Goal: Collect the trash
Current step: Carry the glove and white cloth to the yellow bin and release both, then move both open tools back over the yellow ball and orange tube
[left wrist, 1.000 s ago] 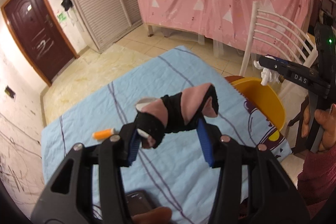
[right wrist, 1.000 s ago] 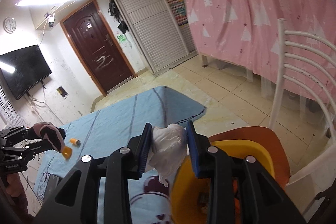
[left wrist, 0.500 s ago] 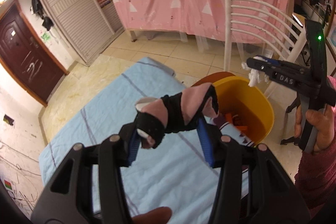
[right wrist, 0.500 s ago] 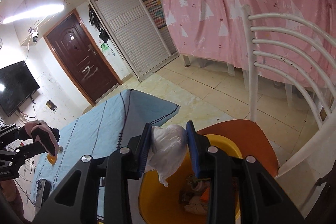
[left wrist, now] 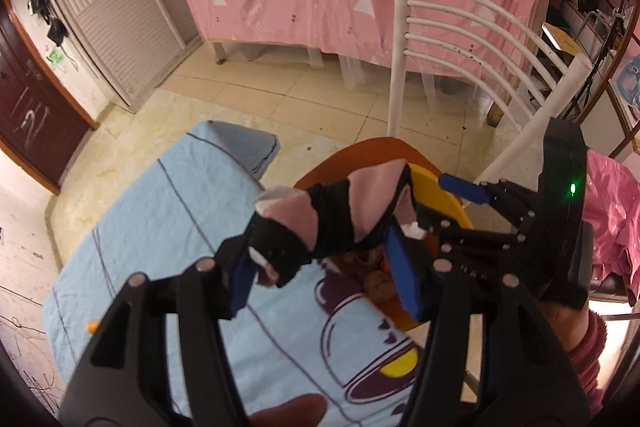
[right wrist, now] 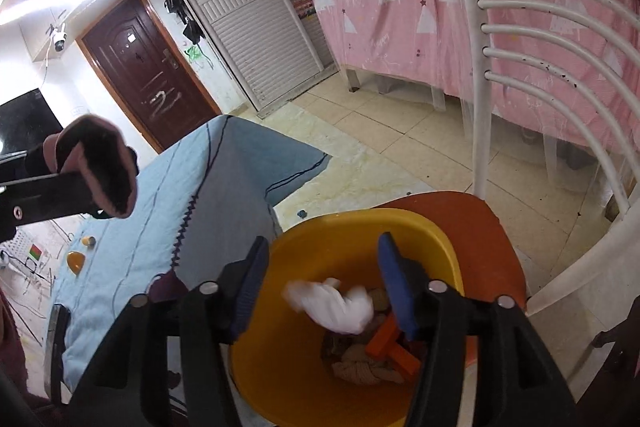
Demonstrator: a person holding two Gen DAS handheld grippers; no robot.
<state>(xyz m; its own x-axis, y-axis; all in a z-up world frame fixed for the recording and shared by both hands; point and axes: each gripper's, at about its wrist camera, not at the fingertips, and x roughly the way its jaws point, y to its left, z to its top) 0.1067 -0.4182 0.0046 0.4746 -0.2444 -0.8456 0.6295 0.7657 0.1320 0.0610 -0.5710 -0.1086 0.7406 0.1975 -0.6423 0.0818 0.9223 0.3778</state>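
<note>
A desk [left wrist: 168, 227] covered by a light blue cloth with dark lines fills the left and near part of both views. At its right end stands a white chair [right wrist: 520, 75] with a curved slatted back and an orange seat [right wrist: 480, 227]. On that seat sits a yellow bin [right wrist: 304, 327], already holding crumpled brownish trash and an orange block [right wrist: 384, 345].

The left tool [left wrist: 324, 271] is clamped on a pink and black sock [left wrist: 336, 223], which bridges its two blue pads and is held above the desk's right end, just left of the bin. In the right wrist view the same sock shows at the far left, above the cloth.

The right tool [right wrist: 320, 281] hangs directly over the bin's mouth with its jaws spread wide and nothing between the pads. A white crumpled tissue [right wrist: 332, 307] is blurred below the pads, inside the bin's opening and apart from both of them.

Far left on the desk lie a small orange piece [right wrist: 76, 261] and a smaller orange cap [right wrist: 89, 241] just beyond it.
</note>
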